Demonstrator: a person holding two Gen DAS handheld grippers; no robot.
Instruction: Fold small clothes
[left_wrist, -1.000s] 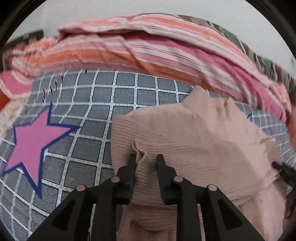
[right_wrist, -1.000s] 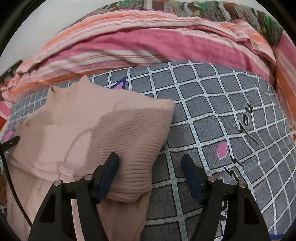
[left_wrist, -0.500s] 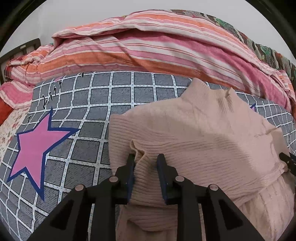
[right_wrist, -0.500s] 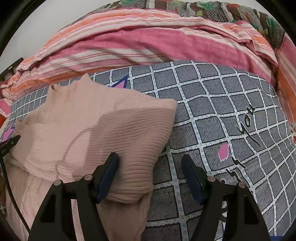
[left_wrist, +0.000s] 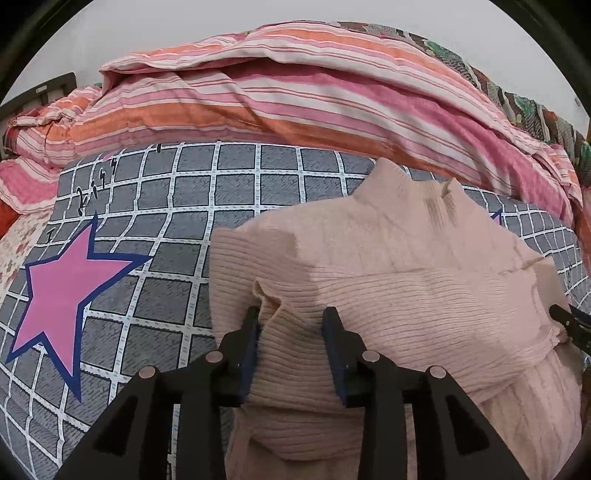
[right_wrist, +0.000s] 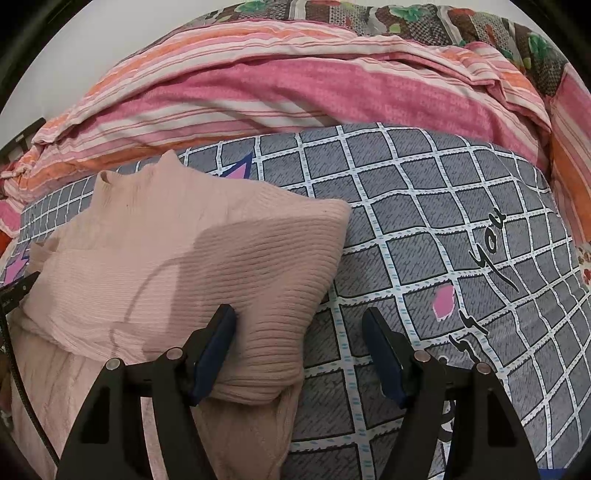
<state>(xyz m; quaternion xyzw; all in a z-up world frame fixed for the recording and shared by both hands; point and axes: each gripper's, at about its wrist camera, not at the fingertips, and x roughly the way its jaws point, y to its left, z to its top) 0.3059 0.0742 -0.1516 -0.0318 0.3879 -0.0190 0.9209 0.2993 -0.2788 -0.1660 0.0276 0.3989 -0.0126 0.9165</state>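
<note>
Left hand-held gripper (left_wrist: 290, 319) is opening w/ a sweater (left_wrist: 388, 280) fold between jaws; right hand-held gripper (right_wrist: 299, 321) is standing open. Risk: knit snagging a pad, undoing fold.

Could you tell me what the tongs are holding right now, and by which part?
Nothing firmly: the left tongs are opening around a fold of the pink sweater; the right tongs are open.

Soft, even light fills both views, bright without glare. The fisheye lenses bow the bedsheet's (left_wrist: 229, 192) grid lines and ring each picture with black corners. A grey shadow with a thin curved line falls across the pink sweater (right_wrist: 192, 258). Focus is sharp throughout; nothing is smeared by motion.
</note>
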